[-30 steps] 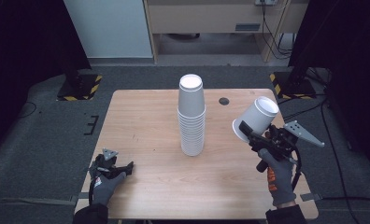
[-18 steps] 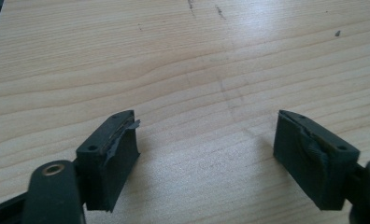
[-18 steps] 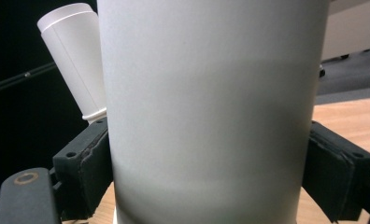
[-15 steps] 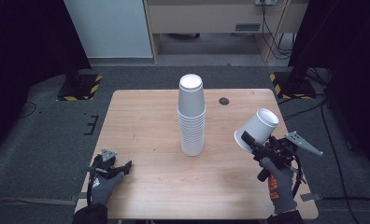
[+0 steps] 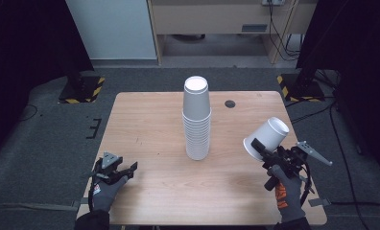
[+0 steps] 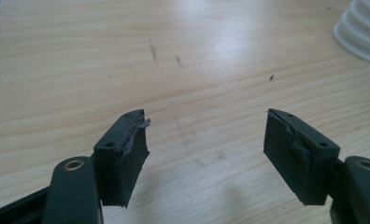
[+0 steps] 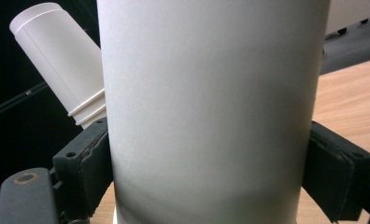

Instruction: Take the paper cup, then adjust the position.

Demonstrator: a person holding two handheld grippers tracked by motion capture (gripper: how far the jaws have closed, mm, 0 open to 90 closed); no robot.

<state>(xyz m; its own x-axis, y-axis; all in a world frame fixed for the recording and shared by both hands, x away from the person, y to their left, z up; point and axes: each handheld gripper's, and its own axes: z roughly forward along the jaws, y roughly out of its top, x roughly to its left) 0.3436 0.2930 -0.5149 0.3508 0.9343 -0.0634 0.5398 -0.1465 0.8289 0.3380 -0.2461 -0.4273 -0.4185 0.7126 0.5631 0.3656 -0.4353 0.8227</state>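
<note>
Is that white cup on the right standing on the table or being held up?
Held up. The right tongs clamp the tilted paper cup above the table, its closed bottom pointing up and away.

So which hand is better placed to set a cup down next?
Right, probably. The right gripper is shut on a cup, tilted above the table right of the stack. The left gripper is open, holding nothing, low at the table's near left.

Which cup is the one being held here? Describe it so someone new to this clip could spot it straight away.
Start at the wooden table with the tall stack of white cups standing at its middle. Look to the table's right edge, where the right gripper is clamped on a single white cup. Unlike the stacked cups, it is alone, lifted off the table and tilted.
</note>
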